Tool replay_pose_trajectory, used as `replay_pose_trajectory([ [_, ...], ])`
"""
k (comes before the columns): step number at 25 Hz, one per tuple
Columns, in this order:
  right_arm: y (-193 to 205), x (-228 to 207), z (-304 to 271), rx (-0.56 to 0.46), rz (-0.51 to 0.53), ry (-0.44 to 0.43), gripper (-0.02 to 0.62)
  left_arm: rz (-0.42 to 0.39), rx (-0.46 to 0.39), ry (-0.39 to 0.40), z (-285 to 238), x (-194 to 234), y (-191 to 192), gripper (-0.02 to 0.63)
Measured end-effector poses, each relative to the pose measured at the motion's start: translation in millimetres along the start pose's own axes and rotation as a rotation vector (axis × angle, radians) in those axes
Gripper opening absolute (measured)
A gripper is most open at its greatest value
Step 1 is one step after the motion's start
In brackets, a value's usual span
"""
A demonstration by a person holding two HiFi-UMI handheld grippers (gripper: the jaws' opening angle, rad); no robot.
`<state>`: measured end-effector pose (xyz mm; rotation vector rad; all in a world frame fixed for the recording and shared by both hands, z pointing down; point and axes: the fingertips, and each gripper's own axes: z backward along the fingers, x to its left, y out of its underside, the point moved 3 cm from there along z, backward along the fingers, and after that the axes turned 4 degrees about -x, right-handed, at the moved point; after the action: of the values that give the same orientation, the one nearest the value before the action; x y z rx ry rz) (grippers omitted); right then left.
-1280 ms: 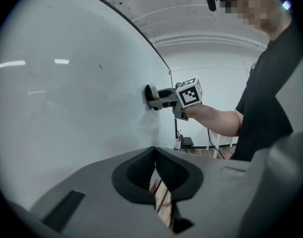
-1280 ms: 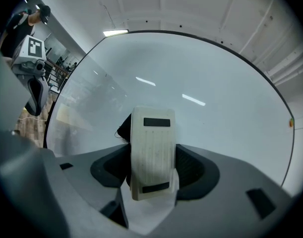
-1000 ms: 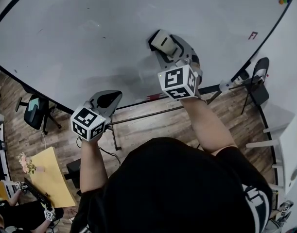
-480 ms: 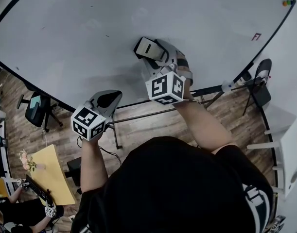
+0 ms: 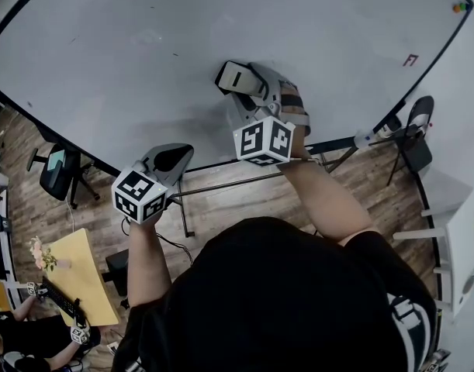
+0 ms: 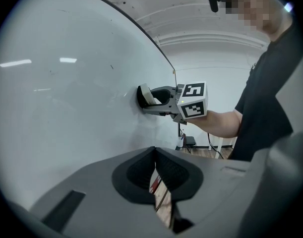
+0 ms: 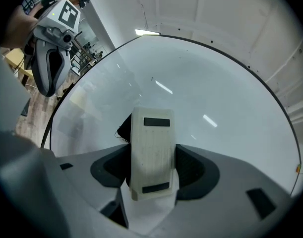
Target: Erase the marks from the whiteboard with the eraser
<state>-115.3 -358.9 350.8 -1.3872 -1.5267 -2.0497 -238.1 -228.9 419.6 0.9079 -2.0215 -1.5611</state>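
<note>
A big whiteboard [image 5: 105, 68] fills the top of the head view. It bears a small red mark [image 5: 409, 60] far right and a faint smudge [image 5: 147, 36]. My right gripper [image 5: 248, 84] is shut on the white eraser [image 5: 238, 76], whose felt face is pressed flat on the board near its lower middle. In the right gripper view the eraser [image 7: 151, 152] stands between the jaws against the whiteboard [image 7: 215, 98]. My left gripper [image 5: 171, 160] hangs shut and empty by the board's lower edge. The left gripper view shows the eraser [image 6: 147, 95] on the whiteboard [image 6: 52, 108].
Coloured magnets [image 5: 458, 7] sit in the board's top right corner. Below the board runs a metal stand bar [image 5: 244, 180] over wooden floor. An office chair [image 5: 57, 173] and a yellow table [image 5: 81, 285] stand at the left, another chair [image 5: 411, 126] at the right.
My right gripper has slid the eraser leftward along the board over the last second and has barely moved in the last half second. The left gripper has stayed put.
</note>
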Motion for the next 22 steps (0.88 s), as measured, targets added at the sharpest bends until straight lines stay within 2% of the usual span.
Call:
replay_pose_trajectory([
  [16, 36.6, -43.5, 14.7, 0.074, 0.044, 0.140, 0.259, -0.005, -0.002, 0.032, -10.4, -10.5, -3.7, 0.013],
  [22, 50.4, -58.6, 20.4, 0.095, 0.023, 0.154, 0.259, -0.006, 0.003, 0.041, -15.3, -14.3, -5.1, 0.014],
])
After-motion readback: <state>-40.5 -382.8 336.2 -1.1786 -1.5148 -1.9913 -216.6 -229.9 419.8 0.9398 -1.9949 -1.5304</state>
